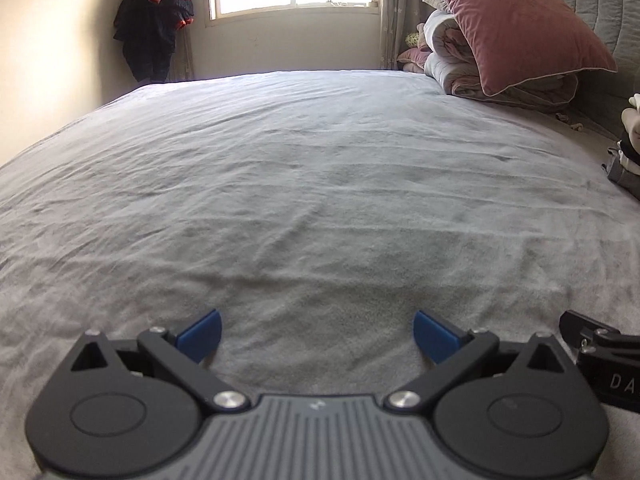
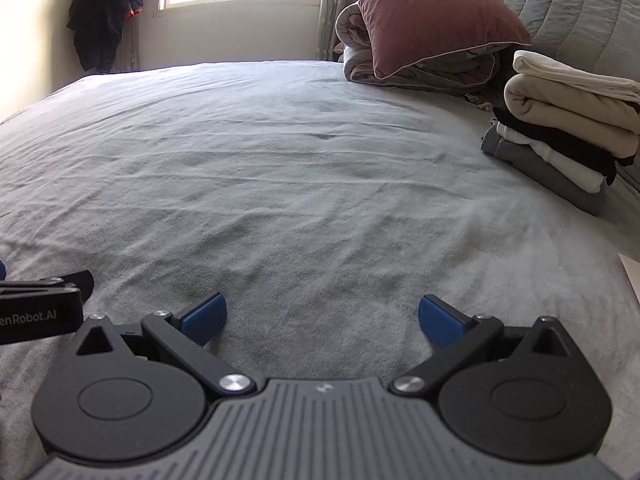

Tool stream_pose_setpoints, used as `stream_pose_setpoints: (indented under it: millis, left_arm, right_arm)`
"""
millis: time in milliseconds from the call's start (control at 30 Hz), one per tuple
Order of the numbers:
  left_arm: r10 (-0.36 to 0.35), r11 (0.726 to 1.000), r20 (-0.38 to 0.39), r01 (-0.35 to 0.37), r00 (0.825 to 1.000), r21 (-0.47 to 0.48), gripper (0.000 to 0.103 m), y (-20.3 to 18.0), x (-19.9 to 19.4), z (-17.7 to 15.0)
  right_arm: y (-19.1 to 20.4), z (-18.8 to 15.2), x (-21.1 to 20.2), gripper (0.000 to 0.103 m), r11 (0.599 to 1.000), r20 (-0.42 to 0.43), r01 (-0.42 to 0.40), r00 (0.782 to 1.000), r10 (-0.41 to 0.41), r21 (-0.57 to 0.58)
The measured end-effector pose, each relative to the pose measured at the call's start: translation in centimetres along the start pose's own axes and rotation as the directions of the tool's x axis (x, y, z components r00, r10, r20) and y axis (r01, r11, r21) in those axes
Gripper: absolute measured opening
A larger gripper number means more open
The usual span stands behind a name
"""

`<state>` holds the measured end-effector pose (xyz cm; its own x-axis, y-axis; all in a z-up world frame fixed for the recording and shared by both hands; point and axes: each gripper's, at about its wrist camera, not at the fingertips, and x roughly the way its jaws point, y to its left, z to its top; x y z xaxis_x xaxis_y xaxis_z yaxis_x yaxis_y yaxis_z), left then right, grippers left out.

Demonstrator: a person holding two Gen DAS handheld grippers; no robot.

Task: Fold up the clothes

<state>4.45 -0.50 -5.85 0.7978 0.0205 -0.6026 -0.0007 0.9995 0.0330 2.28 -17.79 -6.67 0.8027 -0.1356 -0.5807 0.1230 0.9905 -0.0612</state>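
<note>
A grey bed sheet (image 2: pixel 304 168) of soft, matt, slightly wrinkled cloth. The left gripper (image 1: pixel 316 334) and right gripper (image 2: pixel 322 320) are matt black plastic with shiny metal screws and smooth blue pads (image 2: pixel 204 316). A dusty-pink pillow (image 2: pixel 428 12) looks velvety, and the folded clothes (image 2: pixel 560 128) are soft cloth.

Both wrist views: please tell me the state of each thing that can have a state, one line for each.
left gripper: open, empty, low over the bed
right gripper: open, empty, low over the bed
stack of clothes: folded, piled at the right
bed sheet: spread flat, lightly wrinkled
pink pillow: leaning on the rolled quilt
quilt: rolled up
dark jacket: hanging by the window
</note>
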Motion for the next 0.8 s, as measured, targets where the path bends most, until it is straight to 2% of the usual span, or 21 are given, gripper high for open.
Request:
stream_pose_setpoints:
  millis: [167, 367, 433, 500, 600, 700, 767, 800]
  left_arm:
    - [-0.007, 1.000, 0.001, 0.007, 1.000, -0.012, 0.103, 0.1, 0.0, -0.1]
    - [-0.002, 1.000, -0.015, 0.002, 1.000, 0.016, 0.103, -0.6, -0.3, 0.5]
    - [-0.030, 0.998, -0.036, 0.032, 0.999, 0.057, 0.103, -1.9, -0.9, 1.3]
    - [-0.097, 0.990, -0.039, 0.101, 0.994, 0.098, 0.103, -3.6, -2.1, 2.3]
    - [-0.225, 0.965, -0.010, 0.224, 0.974, 0.140, 0.103, -6.5, -4.7, 3.8]
    - [-0.356, 0.918, -0.010, 0.352, 0.934, 0.183, 0.103, -9.3, -7.3, 5.0]
    - [-0.406, 0.892, -0.028, 0.403, 0.913, 0.206, 0.103, -10.8, -8.6, 5.3]
    - [-0.415, 0.884, -0.047, 0.415, 0.909, 0.218, 0.103, -11.5, -9.1, 5.4]
  right_arm:
    - [-0.1, 0.0, -0.1, 0.103, 1.000, 0.005, 0.005, 1.000, -0.005, 0.005]
    - [-3.6, 1.8, -2.1, 0.103, 0.988, 0.050, 0.131, 0.990, -0.135, 0.082]
    - [-4.7, 2.4, -2.7, 0.103, 0.979, 0.062, 0.171, 0.982, -0.179, 0.109]
    - [-5.9, 3.0, -3.4, 0.103, 0.968, 0.074, 0.211, 0.972, -0.223, 0.137]
    - [-7.6, 3.9, -4.4, 0.103, 0.947, 0.089, 0.269, 0.954, -0.288, 0.178]
    - [-9.8, 4.5, -5.6, 0.103, 0.922, 0.086, 0.326, 0.933, -0.349, 0.207]
    - [-11.6, 4.5, -6.6, 0.103, 0.906, 0.071, 0.364, 0.920, -0.387, 0.215]
    - [-12.6, 4.6, -7.1, 0.103, 0.897, 0.063, 0.384, 0.912, -0.405, 0.218]
